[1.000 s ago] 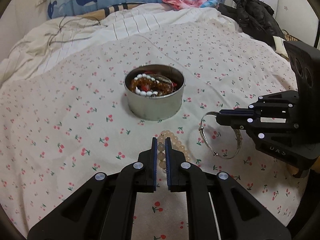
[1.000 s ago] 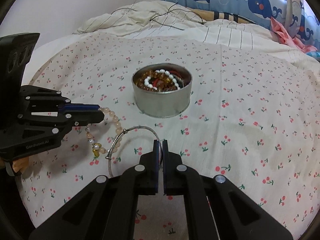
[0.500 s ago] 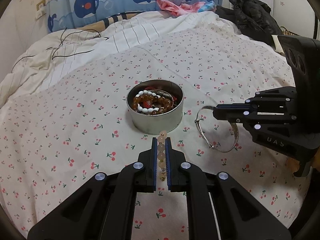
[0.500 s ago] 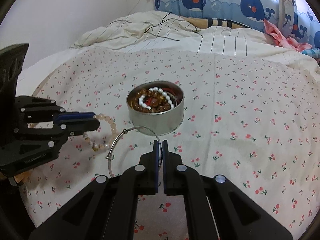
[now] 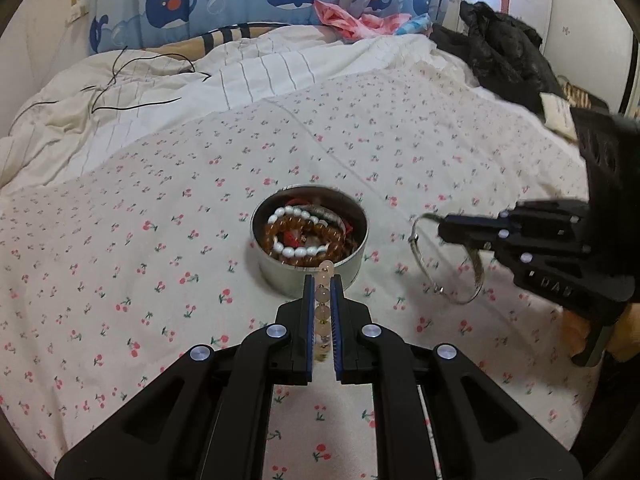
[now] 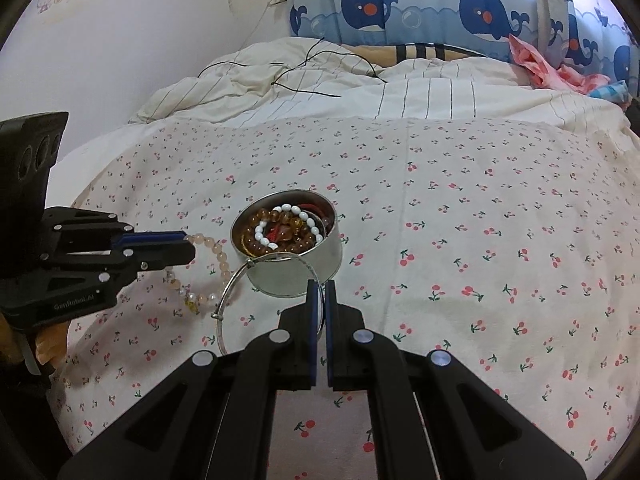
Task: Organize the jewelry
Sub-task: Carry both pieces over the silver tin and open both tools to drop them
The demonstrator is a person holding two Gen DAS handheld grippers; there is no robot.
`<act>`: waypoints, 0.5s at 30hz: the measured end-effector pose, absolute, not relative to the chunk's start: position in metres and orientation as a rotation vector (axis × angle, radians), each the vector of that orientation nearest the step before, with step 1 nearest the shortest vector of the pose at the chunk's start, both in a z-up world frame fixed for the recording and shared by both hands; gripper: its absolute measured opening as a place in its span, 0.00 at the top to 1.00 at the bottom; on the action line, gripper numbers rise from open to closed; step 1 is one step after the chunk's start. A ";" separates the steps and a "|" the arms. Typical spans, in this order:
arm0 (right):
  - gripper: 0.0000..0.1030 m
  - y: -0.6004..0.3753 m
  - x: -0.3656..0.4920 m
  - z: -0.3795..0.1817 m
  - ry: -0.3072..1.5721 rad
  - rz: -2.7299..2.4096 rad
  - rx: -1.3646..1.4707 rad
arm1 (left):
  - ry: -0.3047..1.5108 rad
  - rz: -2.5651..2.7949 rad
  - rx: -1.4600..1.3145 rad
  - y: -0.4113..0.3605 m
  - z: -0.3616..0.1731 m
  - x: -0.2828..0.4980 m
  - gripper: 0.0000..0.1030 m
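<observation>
A round metal tin (image 5: pixel 310 258) stands on a cherry-print sheet (image 5: pixel 160 240) and serves as the landmark. Inside it lie amber bead strands (image 6: pixel 280 240), a ring of white beads (image 5: pixel 298 246) and something red. Behind the tin the sheet gives way to a rumpled striped duvet (image 5: pixel 240 76) with a thin black cable (image 5: pixel 132 80) on it, then a whale-print curtain (image 6: pixel 420 4). A black garment (image 5: pixel 504 60) lies far behind and to the right of the tin, and pink cloth (image 5: pixel 352 20) sits at the curtain's foot. Nothing lies between either gripper and the tin.

The left gripper (image 5: pixel 322 292) hangs just in front of the tin, its jaws narrow and clamped on a pale bead bracelet (image 6: pixel 212 264). In the right wrist view the bracelet dangles clear of the sheet, to the left of the tin, with a small yellowish charm at its low end.

The right gripper (image 6: pixel 322 296) is also just in front of the tin, its jaws almost together and pinching a thin silver bangle (image 6: pixel 248 292). The bangle's top arc overlaps the tin's near wall in that view; whether it touches cannot be told. In the left wrist view the bangle hangs to the right of the tin, off the sheet.

Part of the bracelet is hidden between the left jaws, and the right gripper's body is blurred there. A hand (image 6: pixel 48 344) shows only as a sliver below the left gripper.
</observation>
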State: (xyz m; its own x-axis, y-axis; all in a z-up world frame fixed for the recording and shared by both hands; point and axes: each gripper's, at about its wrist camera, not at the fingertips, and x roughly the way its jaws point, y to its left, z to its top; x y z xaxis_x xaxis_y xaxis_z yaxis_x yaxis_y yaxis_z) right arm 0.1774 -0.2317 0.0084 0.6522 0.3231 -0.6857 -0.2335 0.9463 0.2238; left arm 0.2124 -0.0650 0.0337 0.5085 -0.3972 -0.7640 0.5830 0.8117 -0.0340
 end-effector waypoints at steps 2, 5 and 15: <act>0.96 -0.235 0.181 0.010 0.795 0.320 0.137 | 0.844 -0.607 0.225 -0.066 0.039 0.217 0.94; 0.96 -0.237 0.186 0.013 0.784 0.301 0.129 | 0.836 -0.628 0.196 -0.068 0.046 0.223 0.94; 0.96 -0.231 0.201 0.017 0.759 0.274 0.100 | 0.813 -0.666 0.131 -0.080 0.059 0.249 0.94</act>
State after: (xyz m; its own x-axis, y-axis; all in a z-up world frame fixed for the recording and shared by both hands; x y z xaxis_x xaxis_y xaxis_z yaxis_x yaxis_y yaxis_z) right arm 0.2007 -0.2312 0.0172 0.6918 0.2805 -0.6654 -0.2084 0.9598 0.1879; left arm 0.2491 -0.0805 0.0592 0.4973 -0.5002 -0.7089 0.5970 0.7902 -0.1388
